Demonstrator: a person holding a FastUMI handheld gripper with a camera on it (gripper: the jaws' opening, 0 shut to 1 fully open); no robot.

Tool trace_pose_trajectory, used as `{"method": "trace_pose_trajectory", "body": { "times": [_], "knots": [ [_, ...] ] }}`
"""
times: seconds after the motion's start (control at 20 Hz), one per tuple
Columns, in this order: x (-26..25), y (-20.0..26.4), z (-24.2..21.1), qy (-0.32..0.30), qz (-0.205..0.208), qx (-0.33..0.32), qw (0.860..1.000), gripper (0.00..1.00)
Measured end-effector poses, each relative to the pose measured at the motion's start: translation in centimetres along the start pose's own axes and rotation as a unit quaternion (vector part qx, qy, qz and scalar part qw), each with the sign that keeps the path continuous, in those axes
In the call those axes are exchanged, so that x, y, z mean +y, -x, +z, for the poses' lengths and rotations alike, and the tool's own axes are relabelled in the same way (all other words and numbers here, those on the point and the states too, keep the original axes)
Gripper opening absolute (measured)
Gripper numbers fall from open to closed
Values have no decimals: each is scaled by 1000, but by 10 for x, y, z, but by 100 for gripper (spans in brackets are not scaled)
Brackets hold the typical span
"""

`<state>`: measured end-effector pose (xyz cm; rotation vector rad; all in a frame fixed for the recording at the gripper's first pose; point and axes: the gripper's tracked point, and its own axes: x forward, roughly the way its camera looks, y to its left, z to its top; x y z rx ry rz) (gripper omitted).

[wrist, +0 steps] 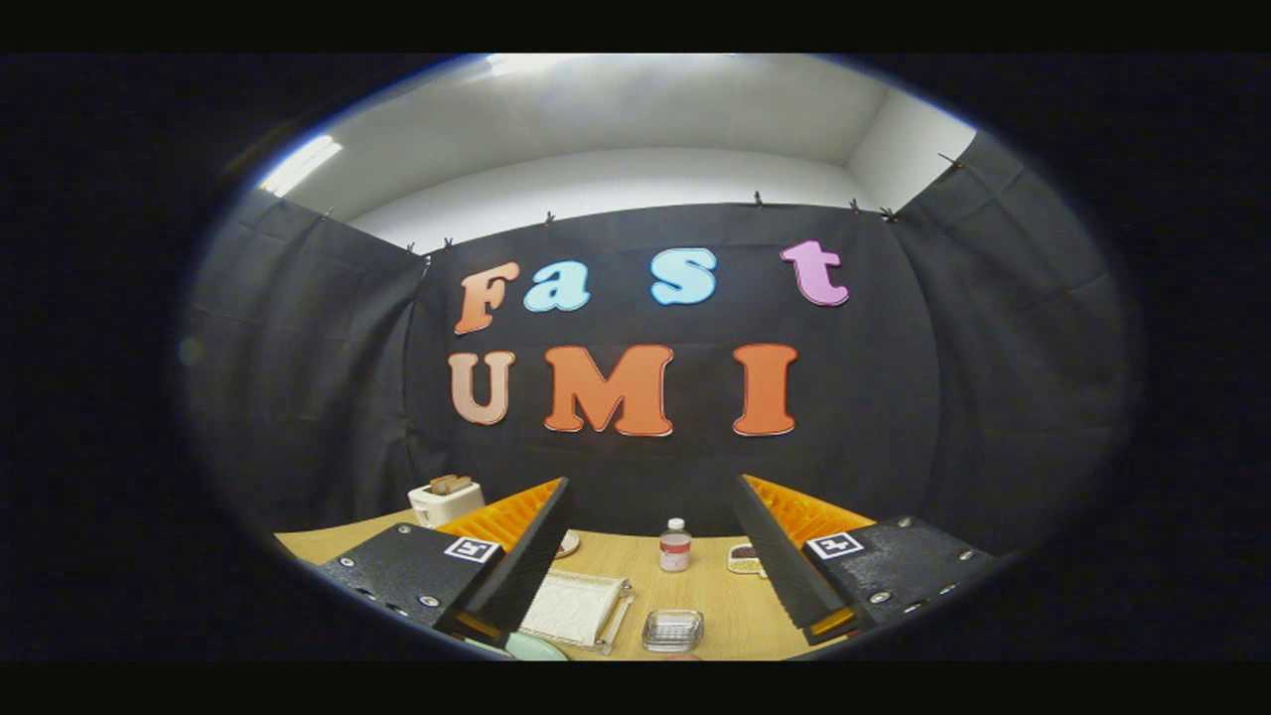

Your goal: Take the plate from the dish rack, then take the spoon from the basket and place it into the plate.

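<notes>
**Gripper spread wide above the table, holding nothing**

While the gripper [650, 526] hangs over the wooden table [715, 606], its two black fingers [526, 556] stand far apart with bare air between them. Below and between the fingers lies a white dish rack [576, 608], flat on the table, and a pale green plate [531, 647] peeks out just beside its near corner, partly hidden by the left finger. A small clear basket [672, 630] sits just right of the rack; whether a spoon lies in it cannot be told. Farther off stand a small bottle [675, 545] and a white toaster [446, 500].
</notes>
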<state>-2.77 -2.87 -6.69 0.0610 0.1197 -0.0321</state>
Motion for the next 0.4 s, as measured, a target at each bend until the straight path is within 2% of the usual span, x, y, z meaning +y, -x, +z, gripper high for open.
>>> {"method": "trace_pose_trajectory", "body": {
  "times": [0.4],
  "knots": [
    [-4, -8, 35, -3, -34, -46, 998, 96]
  ]
}}
